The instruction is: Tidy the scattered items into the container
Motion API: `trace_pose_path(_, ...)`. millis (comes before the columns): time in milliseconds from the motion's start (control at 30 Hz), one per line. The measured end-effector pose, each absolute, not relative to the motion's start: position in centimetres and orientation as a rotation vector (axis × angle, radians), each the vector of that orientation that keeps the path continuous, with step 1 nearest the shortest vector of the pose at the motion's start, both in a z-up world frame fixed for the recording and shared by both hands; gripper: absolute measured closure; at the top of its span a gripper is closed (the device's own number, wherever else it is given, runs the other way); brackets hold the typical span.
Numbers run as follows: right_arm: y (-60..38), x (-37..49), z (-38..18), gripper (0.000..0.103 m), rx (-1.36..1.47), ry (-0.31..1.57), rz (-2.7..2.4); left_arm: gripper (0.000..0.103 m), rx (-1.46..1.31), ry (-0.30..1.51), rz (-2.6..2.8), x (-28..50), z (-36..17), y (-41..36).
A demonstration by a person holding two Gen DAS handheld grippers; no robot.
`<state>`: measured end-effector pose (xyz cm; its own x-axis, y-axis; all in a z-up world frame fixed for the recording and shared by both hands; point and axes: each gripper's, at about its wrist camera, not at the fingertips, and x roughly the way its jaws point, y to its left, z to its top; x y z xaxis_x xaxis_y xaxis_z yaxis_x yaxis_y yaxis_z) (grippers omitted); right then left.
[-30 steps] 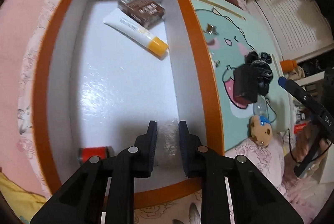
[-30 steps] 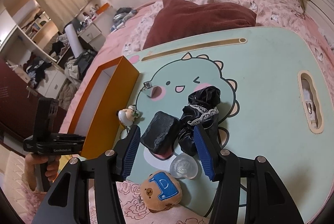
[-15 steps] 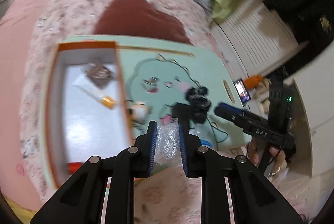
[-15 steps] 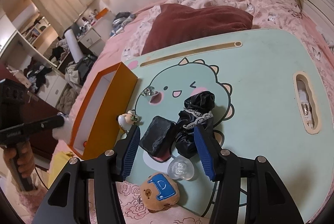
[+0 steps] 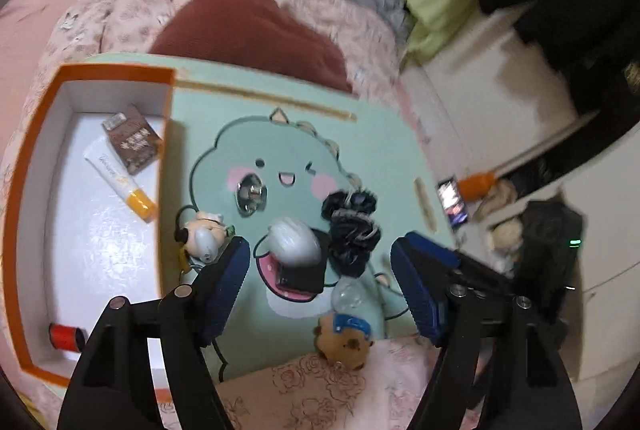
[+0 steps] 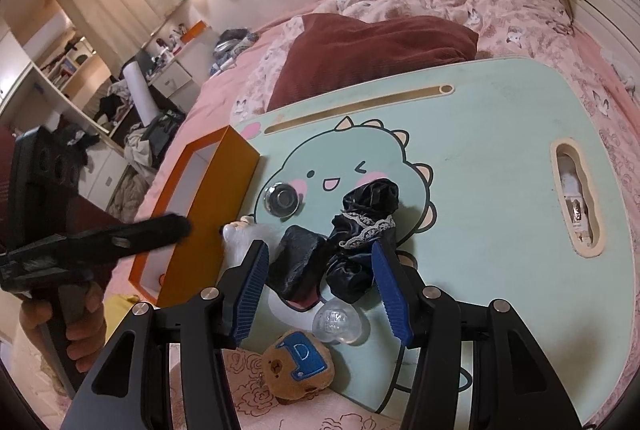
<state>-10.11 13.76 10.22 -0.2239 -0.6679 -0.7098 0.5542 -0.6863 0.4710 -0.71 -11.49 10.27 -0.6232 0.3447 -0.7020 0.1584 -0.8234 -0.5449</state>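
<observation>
The orange box (image 5: 36, 133) with a white inside holds a brown packet (image 5: 134, 139), a white tube (image 5: 118, 177) and a red spool (image 5: 64, 336). It shows in the right wrist view (image 6: 208, 213) too. On the green dinosaur tray (image 5: 360, 149) lie a clear plastic wad (image 5: 294, 240), a black block (image 5: 302, 276), a black scrunchie (image 5: 352, 230), a small pale figurine (image 5: 202, 236), a metal disc (image 5: 251, 193), a clear shell (image 5: 346, 296) and a bear plush (image 5: 344, 340). My left gripper (image 5: 320, 290) is open above them. My right gripper (image 6: 318, 294) is open around the block (image 6: 296, 266) and scrunchie (image 6: 360, 238).
A maroon pillow (image 6: 372, 45) and pink bedding (image 6: 480, 1) lie behind the tray. The tray has a handle slot (image 6: 576, 197) at the right. The left gripper's body (image 6: 100, 238) and hand hang beside the box. Shelves and clutter stand at far left.
My left gripper swung from over the box to over the tray and opened; the clear plastic wad it held now lies on the black block. The right gripper has barely moved.
</observation>
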Motion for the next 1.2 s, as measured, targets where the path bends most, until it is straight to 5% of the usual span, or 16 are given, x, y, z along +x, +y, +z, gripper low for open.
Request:
trace_pose_path(267,10.8,-8.5,12.4,0.050,1.179,-0.063,-1.920,0.024,-0.953,-1.291,2.815,11.7,10.2,-17.2)
trace_pose_path(533,-3.4,-3.8,16.2,0.057,0.991,0.411,-1.694,0.024,-0.747,-1.277,2.964,17.9,11.0,-19.2)
trace_pose_path(833,-17.3,-4.1,7.9,0.074,1.165,1.101,-1.625,0.024,-0.722,-1.347,2.970,20.4,9.2,-21.5)
trace_pose_path(1067,-19.7,-5.8,3.3,0.075,1.285,1.265,-1.588,0.024,-0.704,-1.364,2.973,21.4,8.7,-22.4)
trace_pose_path(1200,-20.3,-6.0,2.5,0.085,1.321,1.251,-1.553,0.024,-0.721,-1.371,2.972,21.3,8.5,-22.4)
